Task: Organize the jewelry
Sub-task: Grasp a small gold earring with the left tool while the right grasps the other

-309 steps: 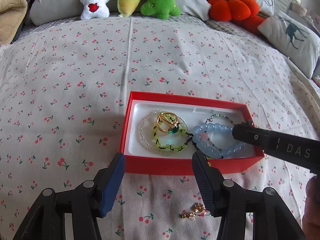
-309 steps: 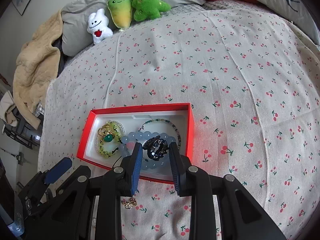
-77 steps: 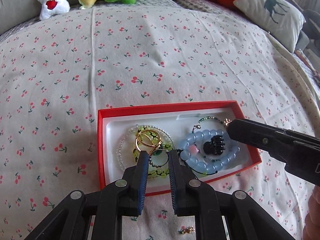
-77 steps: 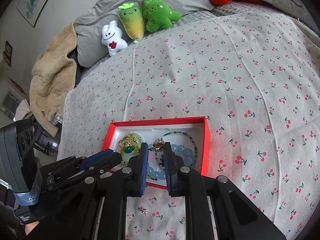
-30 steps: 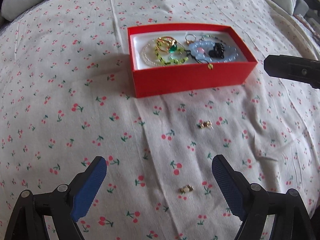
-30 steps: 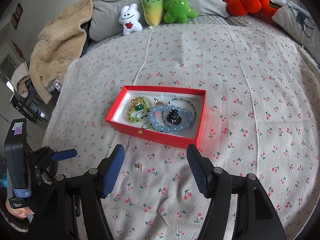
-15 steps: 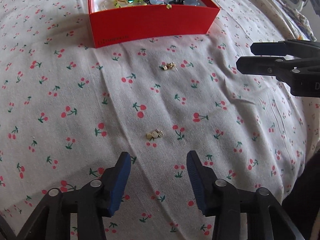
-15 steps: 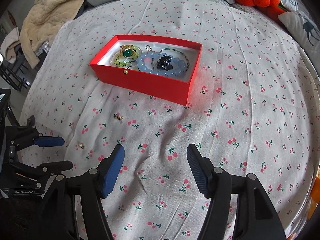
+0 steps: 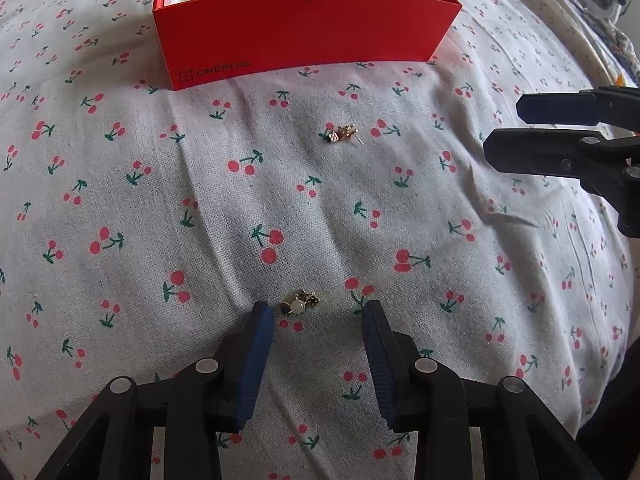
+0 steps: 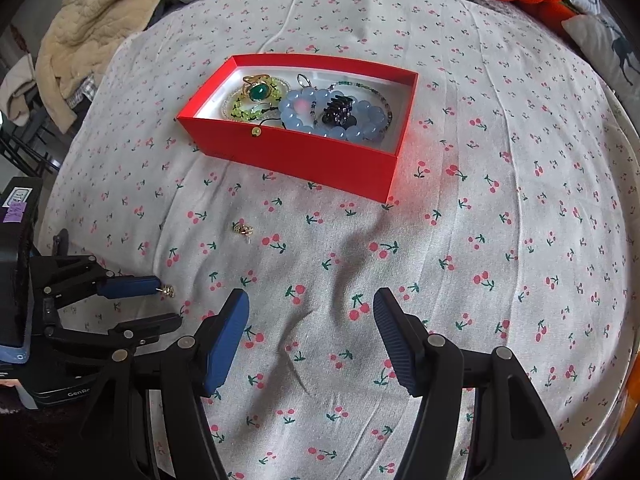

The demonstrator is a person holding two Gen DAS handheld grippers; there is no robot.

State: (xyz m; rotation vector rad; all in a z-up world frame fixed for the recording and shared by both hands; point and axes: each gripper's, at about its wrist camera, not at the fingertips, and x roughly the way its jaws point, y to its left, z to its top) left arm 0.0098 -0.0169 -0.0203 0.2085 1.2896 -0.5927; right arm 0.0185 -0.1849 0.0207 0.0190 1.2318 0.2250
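My left gripper point(image 9: 318, 312), fingers just closing but still apart, brackets the small gold-and-pearl stud earring point(image 9: 299, 303) lying beside its left fingertip on the cherry-print bedspread point(image 9: 160, 200).

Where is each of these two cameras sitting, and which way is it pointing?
Left wrist view: rides the left tool, looking steeply down at the bedspread and a pearl earring; its own fingers show below.
Right wrist view: rides the right tool, looking down the bed at the red box.
Shared: box, both earrings, and each view shows the other tool.
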